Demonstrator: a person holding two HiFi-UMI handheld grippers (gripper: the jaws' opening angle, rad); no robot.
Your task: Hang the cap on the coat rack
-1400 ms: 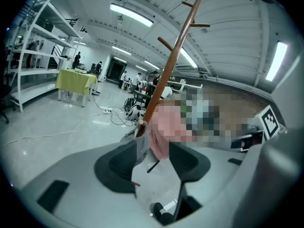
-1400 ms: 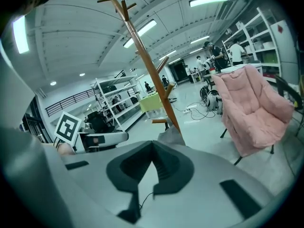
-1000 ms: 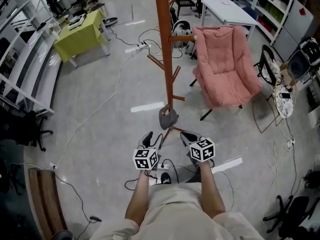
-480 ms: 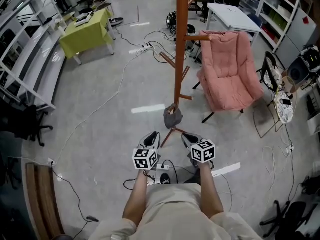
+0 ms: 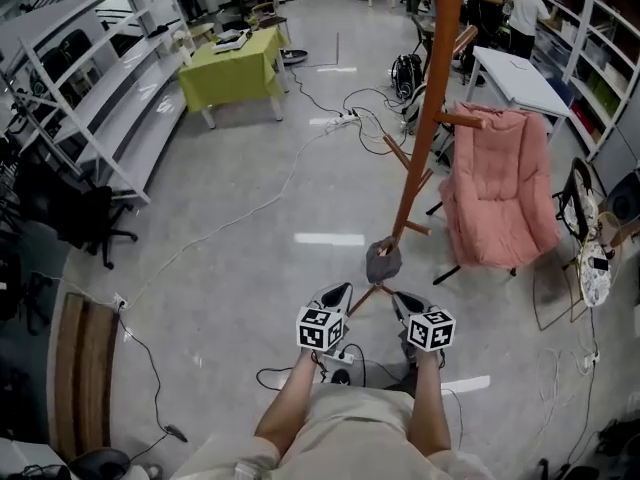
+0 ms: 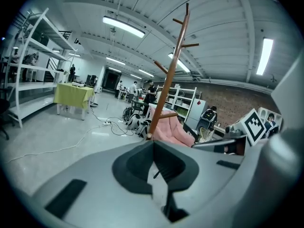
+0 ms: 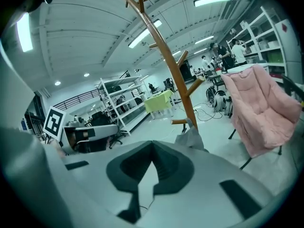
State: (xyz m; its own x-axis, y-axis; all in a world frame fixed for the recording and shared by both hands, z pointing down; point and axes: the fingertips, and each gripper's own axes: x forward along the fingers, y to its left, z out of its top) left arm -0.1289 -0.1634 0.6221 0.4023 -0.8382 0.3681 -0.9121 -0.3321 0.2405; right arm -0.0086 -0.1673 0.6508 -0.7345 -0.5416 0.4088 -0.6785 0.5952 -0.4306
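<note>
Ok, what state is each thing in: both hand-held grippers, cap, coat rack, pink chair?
Left hand-held gripper: shut, empty.
Right hand-held gripper: shut, empty.
Cap: hanging on a low peg, unheld.
Coat rack: upright, upper pegs bare.
Pink chair: unfolded, unoccupied.

No words, numbers or brand names can be read in any view. The only signs seen are square black-and-white coded markers without letters. They are carried on the cube (image 5: 321, 329) of the left tool (image 5: 336, 294) and on the cube (image 5: 431, 330) of the right tool (image 5: 408, 303). One such marker face is also shown at the right edge of the left gripper view, and one at the left edge of the right gripper view.
</note>
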